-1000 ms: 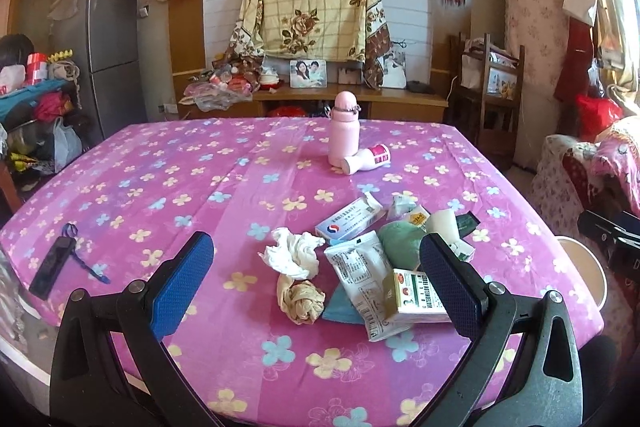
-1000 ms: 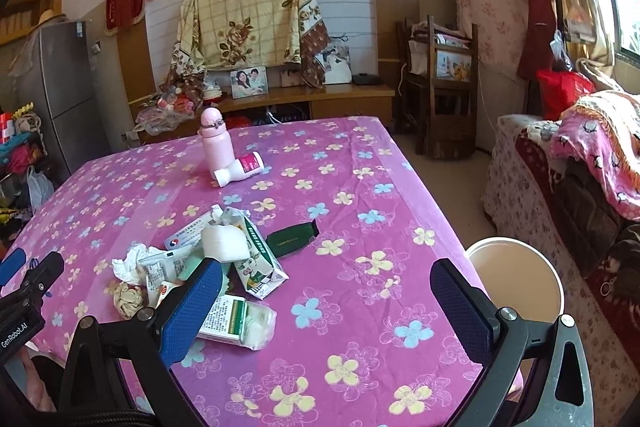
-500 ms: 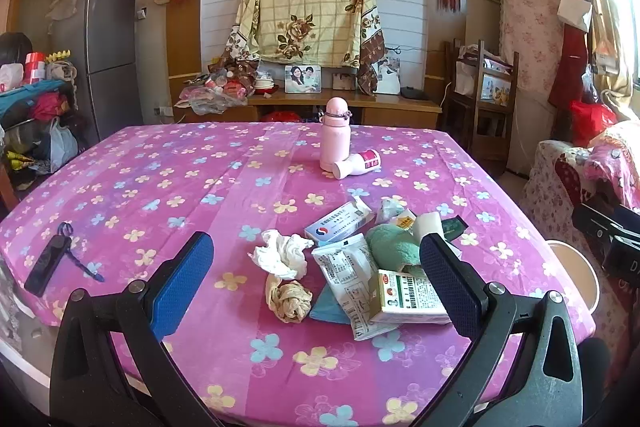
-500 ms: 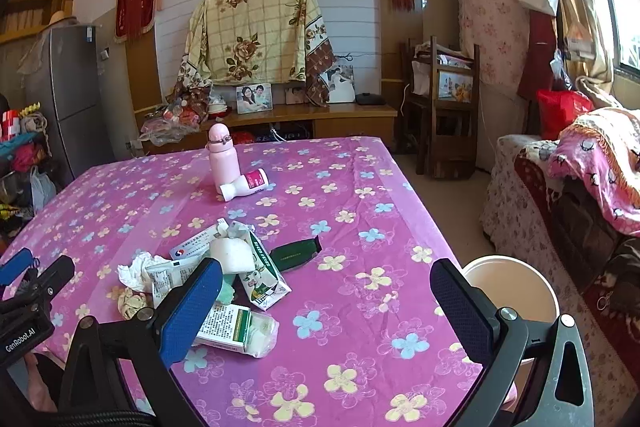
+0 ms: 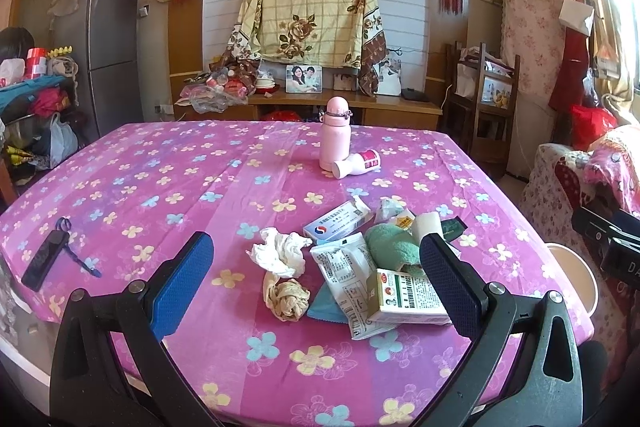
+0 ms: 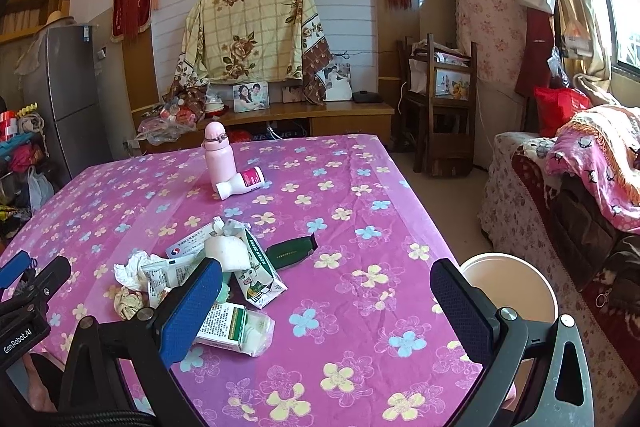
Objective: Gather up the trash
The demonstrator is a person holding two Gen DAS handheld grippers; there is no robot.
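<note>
The left gripper (image 5: 316, 283) hovers above the near edge of the tabletop (image 5: 168, 187), its blue-padded fingers (image 5: 182, 281) spread wide and holding nothing. Between and just beyond them lies the trash pile: a crumpled white tissue (image 5: 280, 253) with a brownish paper wad (image 5: 286, 297) just in front of it, a white printed packet (image 5: 348, 281) lying partly under a small green-and-white box (image 5: 408, 297), a green sponge-like lump (image 5: 394, 245), and a blue-and-white box (image 5: 336, 225) farther back. A dark green wrapper (image 5: 452, 227) sits at the far right side of the pile.

The right gripper (image 6: 326, 305) also hangs over the near part of the tabletop, fingers (image 6: 192, 309) wide apart and empty. Its left finger overlaps the pile, where a green milk carton (image 6: 256, 273) lies flat beside a white lump (image 6: 226, 253). A round cream bin (image 6: 516, 287) stands on the floor just off the table's right edge, behind the right finger.

Farther back on the flowered pink cloth, an upright pink bottle (image 5: 335, 139) stands with a small white bottle (image 5: 357, 163) lying on its side against its base. A dark remote-like object (image 5: 44, 259) with a blue cord lies near the left edge, well apart from the trash.
</note>
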